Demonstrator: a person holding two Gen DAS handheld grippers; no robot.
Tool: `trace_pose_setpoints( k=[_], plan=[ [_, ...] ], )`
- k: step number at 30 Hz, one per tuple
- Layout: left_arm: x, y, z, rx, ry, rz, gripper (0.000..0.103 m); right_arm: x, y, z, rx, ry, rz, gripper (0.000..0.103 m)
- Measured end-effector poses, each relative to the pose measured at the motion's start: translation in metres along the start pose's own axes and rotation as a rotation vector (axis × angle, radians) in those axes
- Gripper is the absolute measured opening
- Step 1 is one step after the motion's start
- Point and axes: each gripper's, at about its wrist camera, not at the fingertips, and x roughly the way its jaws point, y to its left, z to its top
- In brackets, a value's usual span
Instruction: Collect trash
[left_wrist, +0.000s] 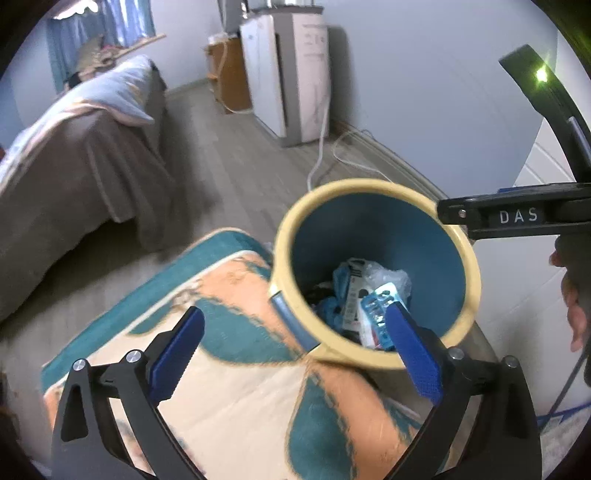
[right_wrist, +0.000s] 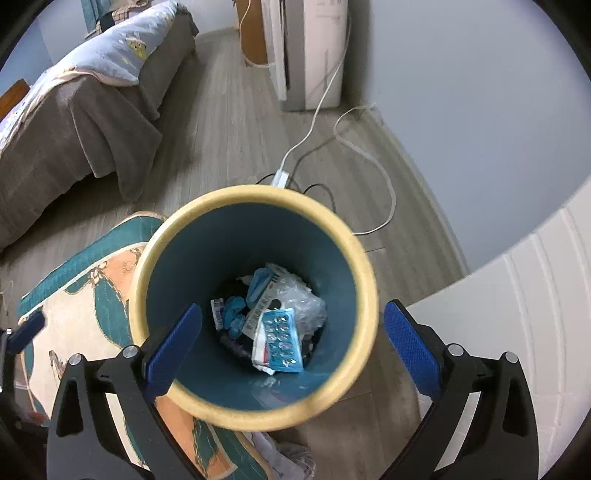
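Scene: a bedroom floor, where a yellow-rimmed blue bin stands at the far right corner of a teal-and-peach rug, near a pale wall.

Trash: a blue blister pack, crumpled clear plastic, blue wrappers and printed paper lie heaped at the bottom of the bin, well below the rim.

Left hand-held gripper: jaws spread wide, nothing between them; it hangs over the rug just left of the bin, its right finger crossing the near rim.

Right hand-held gripper: jaws likewise wide and empty, poised almost straight above the bin's mouth, one finger over the near left rim and the other outside the rim on the right.

Surroundings: a bed with a brown cover sits at far left, a white appliance at the far wall, and a white cable trails over the floor behind the bin.

Step in hand: the drop appears done, judging by empty jaws over a filled bin.

Doing it well: lift both tools straight up before swinging away, keeping the fingers off the rim so the bin does not tip, then check the rug and floor for remaining scraps.
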Motion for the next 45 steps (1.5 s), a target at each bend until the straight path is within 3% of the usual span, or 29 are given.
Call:
trace_pose_setpoints(
  k=[5, 10, 15, 18, 29, 45],
  plan=[
    [-0.047, 0.010, -0.009, 0.021, -0.044, 0.031, 0.098, -0.039, -0.015, -0.033, 0.057, -0.044, 0.034, 0.097],
    [-0.073, 0.026, -0.017, -0.054, -0.049, 0.075, 0.098, -0.069, -0.032, -0.053, 0.140, -0.097, -0.034, 0.097],
    [-0.077, 0.030, -0.022, -0.084, -0.053, 0.050, 0.098, -0.099, -0.023, -0.067, 0.083, -0.174, -0.124, 0.097],
    [-0.080, 0.028, -0.022, -0.067, -0.096, 0.071, 0.098, -0.111, -0.020, -0.070, 0.070, -0.216, -0.055, 0.097],
    [-0.090, 0.029, -0.018, -0.047, -0.146, 0.061, 0.098, -0.140, 0.019, -0.081, -0.105, -0.341, -0.044, 0.097],
    [-0.100, 0.022, -0.020, 0.000, -0.169, 0.047, 0.098, -0.142, 0.022, -0.083, -0.114, -0.347, -0.054, 0.097]
  ],
)
